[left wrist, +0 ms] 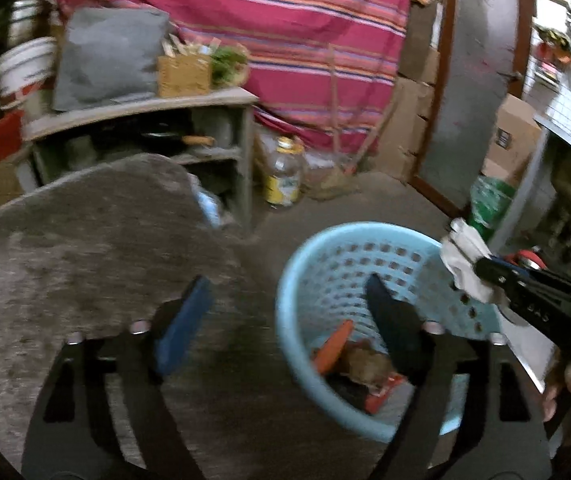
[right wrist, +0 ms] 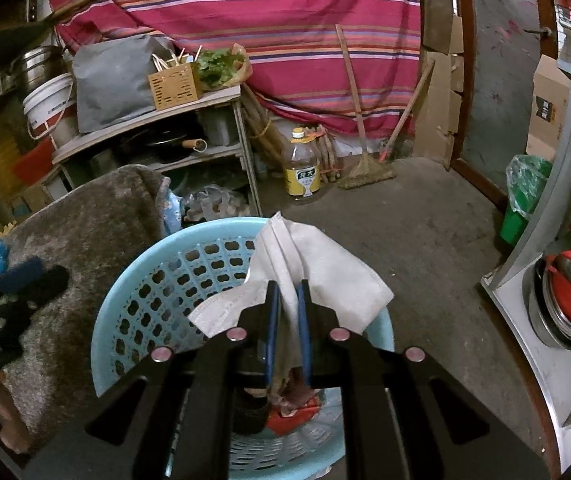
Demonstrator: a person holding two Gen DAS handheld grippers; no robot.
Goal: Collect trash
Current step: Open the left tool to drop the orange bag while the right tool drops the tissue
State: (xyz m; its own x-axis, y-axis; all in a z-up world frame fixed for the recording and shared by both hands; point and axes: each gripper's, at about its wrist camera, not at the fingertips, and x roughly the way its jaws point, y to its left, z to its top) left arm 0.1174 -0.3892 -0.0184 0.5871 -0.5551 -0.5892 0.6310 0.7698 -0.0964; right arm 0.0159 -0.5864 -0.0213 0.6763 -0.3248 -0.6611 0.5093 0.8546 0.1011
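white cloth (right wrist: 305,264) pinched in right tool (right wrist: 287,292) over basket rim (right wrist: 133,280) (left tool (left wrist: 285,300) wide, empty).

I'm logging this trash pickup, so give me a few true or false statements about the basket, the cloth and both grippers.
1. The right gripper is shut on the white cloth. True.
2. The left gripper holds an orange wrapper. False: its jaws stand open and empty.
3. The blue basket is empty. False: trash lies at its bottom.
4. The white cloth hangs over the basket. True.
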